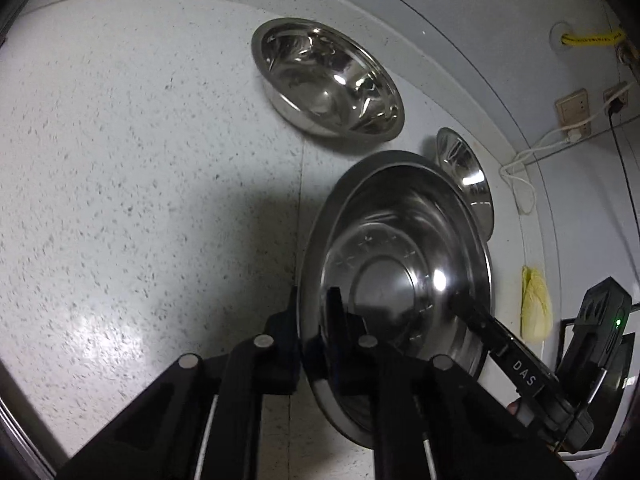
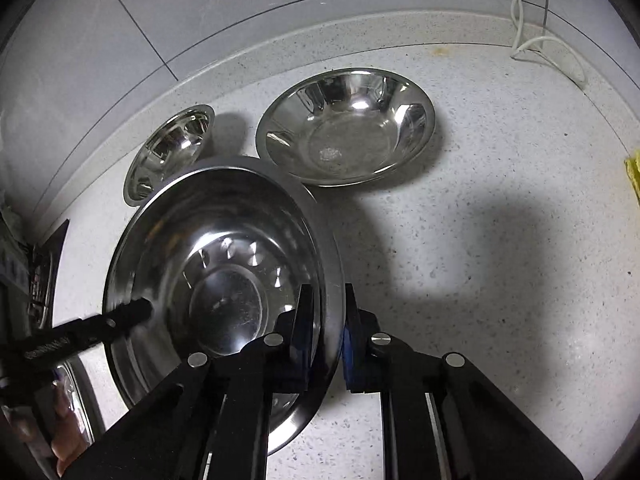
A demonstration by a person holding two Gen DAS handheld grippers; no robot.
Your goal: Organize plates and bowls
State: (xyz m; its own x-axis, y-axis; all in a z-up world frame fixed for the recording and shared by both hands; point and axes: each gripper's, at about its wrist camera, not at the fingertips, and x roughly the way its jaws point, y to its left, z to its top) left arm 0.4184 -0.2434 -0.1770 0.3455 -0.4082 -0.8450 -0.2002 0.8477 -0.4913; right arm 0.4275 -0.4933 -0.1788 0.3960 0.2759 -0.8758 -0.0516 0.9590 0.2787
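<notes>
Step in hand: I judge a two-handed lift of the wide shallow stainless-steel basin; it sits tilted above the speckled grey counter.
Left gripper: narrow, clamped on the basin's near rim; one finger inside, one outside.
Right gripper: likewise pinched on the opposite rim.
Neighbours: large round steel bowl and small steel bowl rest just behind, near the wall.
Next move: I would carry the basin level with both grips matched; a slipping thin rim is the risk.
</notes>
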